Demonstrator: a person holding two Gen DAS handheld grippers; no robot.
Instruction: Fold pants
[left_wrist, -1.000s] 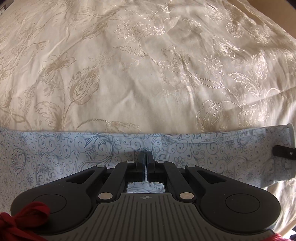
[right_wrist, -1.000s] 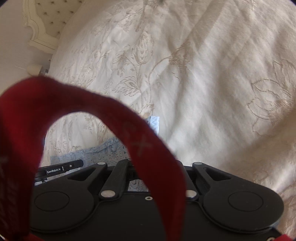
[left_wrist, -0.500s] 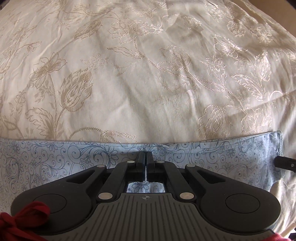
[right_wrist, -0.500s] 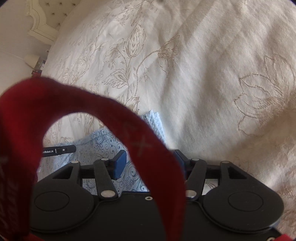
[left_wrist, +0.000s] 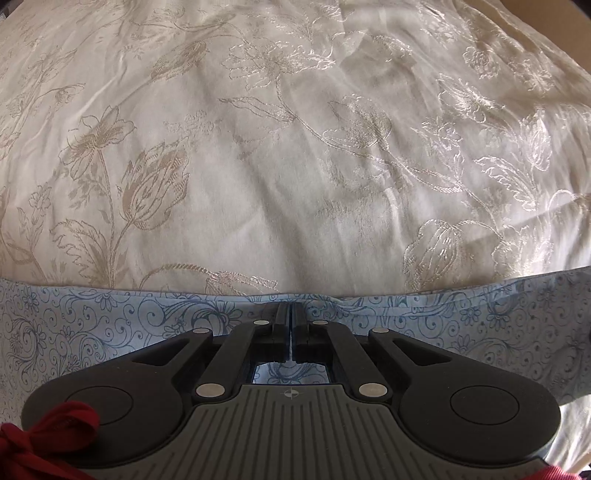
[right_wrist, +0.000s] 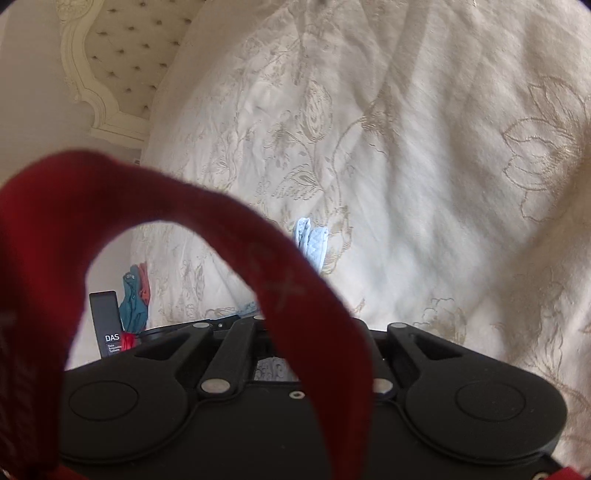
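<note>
Pants (left_wrist: 110, 325) on bedspread (left_wrist: 295, 166), lying as blue band, long axis running left to right along near edge. Left gripper (left_wrist: 291, 314) pinched shut on top hem. Right gripper (right_wrist: 280, 325), jaws just closing, hidden behind red strap (right_wrist: 258, 258); hold uncertain, blue cloth standing above. Risk: thin pinch slipping, fold skewing.

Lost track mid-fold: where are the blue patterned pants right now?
In the left wrist view the pants lie as a band across the lower frame on the cream bedspread, their upper edge pinched in the shut left gripper.
</note>
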